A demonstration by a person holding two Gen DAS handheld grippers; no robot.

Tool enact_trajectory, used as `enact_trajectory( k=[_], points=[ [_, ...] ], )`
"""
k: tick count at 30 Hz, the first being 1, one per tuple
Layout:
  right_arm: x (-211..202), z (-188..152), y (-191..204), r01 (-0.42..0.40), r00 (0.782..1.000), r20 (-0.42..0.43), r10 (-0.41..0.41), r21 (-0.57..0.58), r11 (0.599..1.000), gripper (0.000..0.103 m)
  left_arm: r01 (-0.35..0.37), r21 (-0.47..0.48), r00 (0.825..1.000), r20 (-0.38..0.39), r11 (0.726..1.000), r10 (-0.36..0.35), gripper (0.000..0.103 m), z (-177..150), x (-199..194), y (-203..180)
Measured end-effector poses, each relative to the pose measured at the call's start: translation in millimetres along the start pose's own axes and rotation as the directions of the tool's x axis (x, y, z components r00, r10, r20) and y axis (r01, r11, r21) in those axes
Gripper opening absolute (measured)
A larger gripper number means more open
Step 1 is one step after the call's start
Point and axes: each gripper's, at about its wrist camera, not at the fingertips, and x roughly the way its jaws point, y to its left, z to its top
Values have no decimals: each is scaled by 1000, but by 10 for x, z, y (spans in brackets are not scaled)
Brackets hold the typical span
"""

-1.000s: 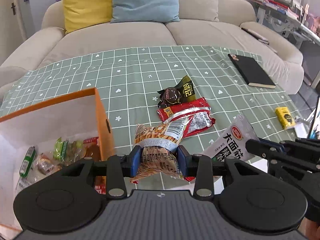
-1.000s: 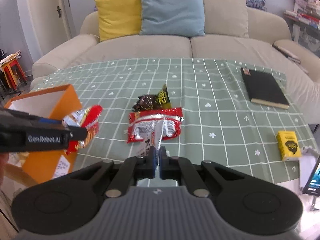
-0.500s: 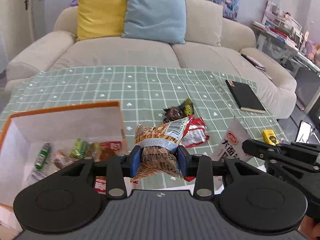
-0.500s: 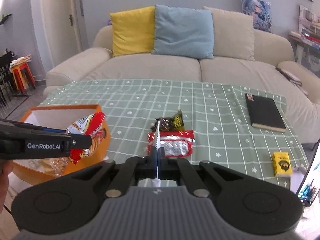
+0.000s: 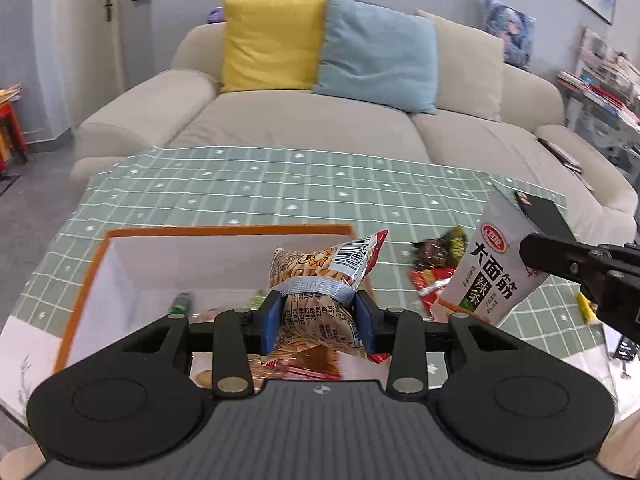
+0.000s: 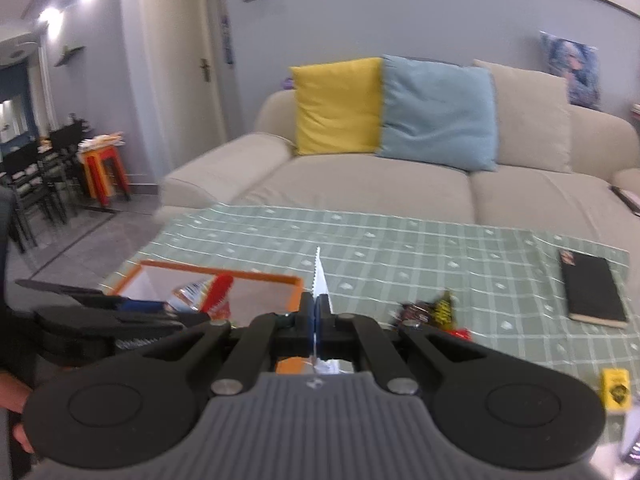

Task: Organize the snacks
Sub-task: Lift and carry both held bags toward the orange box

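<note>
Orange-walled box [image 5: 224, 232] near the left edge of the table [image 5: 280, 188], open on top, with several small packets lying on its white floor. Directly above its right-hand part: a puffed snack bag [image 5: 320, 280] with a barcode, clamped at the waist between the blue pads of the left tongs [image 5: 319, 322], clear of the table. To the right, level with the box's right wall: a flat white packet [image 5: 492, 276] with large black characters, pinched edge-on at its upper corner by the right tongs [image 6: 316, 322], pads pressed together on the thin film, packet hanging in the air. On the cloth beyond, toward the table's middle: a dark brown-and-yellow wrapper [image 5: 440, 246] and, touching it on the near side, a red-and-silver packet [image 5: 430, 288], both not yet collected. Small yellow box [image 6: 616, 390] near the right edge and black notebook [image 6: 592, 292] toward the far right corner, untouched. Judged progress: well advanced; two items in transit awaiting release over the box, at least two loose snacks left.
</note>
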Motion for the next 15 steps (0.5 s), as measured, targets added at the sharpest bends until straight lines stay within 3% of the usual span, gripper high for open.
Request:
enact_trajectory(
  k=[8, 15],
  points=[
    [326, 118, 387, -150, 988, -19, 150, -11, 989, 0, -62, -5, 998, -26, 998, 62, 43, 24, 26, 366],
    [708, 15, 675, -222, 969, -113, 221, 2, 975, 0, -96, -9, 989, -114, 995, 95, 44, -86, 167, 608]
  ],
)
